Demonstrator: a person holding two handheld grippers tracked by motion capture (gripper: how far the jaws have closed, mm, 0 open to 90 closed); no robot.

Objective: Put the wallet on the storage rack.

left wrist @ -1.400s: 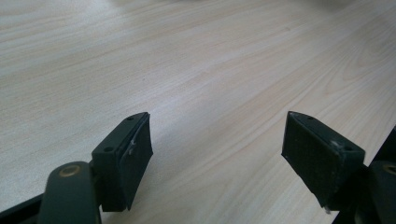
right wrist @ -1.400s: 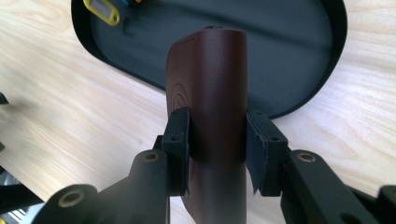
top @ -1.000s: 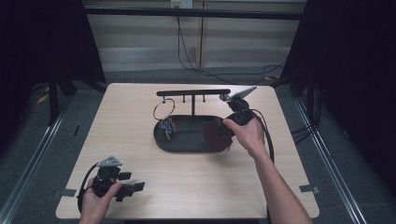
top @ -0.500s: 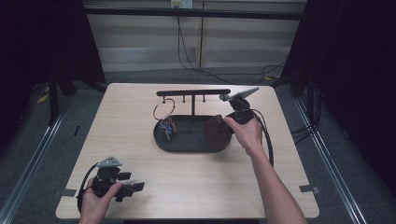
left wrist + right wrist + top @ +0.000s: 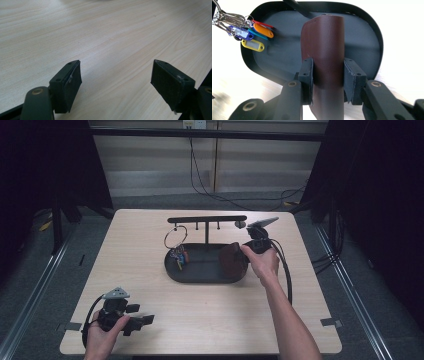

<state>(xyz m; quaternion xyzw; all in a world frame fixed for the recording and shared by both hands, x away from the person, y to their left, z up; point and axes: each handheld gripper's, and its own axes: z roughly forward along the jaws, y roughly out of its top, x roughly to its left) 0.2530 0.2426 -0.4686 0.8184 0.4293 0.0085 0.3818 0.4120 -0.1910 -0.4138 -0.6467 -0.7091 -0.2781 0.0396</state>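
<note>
A black oval tray [image 5: 200, 274] with a T-shaped hanger bar [image 5: 207, 219] stands mid-table. A key ring with coloured tags [image 5: 178, 254] hangs from the bar's left peg down into the tray; the tags [image 5: 253, 33] show upper left in the right gripper view. My right gripper [image 5: 239, 257] is shut on a brown leather wallet [image 5: 325, 52], held on edge over the tray's right half [image 5: 362, 47]. The wallet [image 5: 231, 260] looks dark brown from above. My left gripper [image 5: 145, 320] lies near the table's front left corner, open, its pads [image 5: 72, 82] wide apart over bare wood.
The light wooden table [image 5: 150, 235] carries the tray at its centre. A black cable [image 5: 286, 270] trails from the right gripper along the forearm. Metal rails and dark curtains flank the table on both sides.
The right gripper with the wallet has sunk a little toward the tray's right half. The left gripper has stayed put.
</note>
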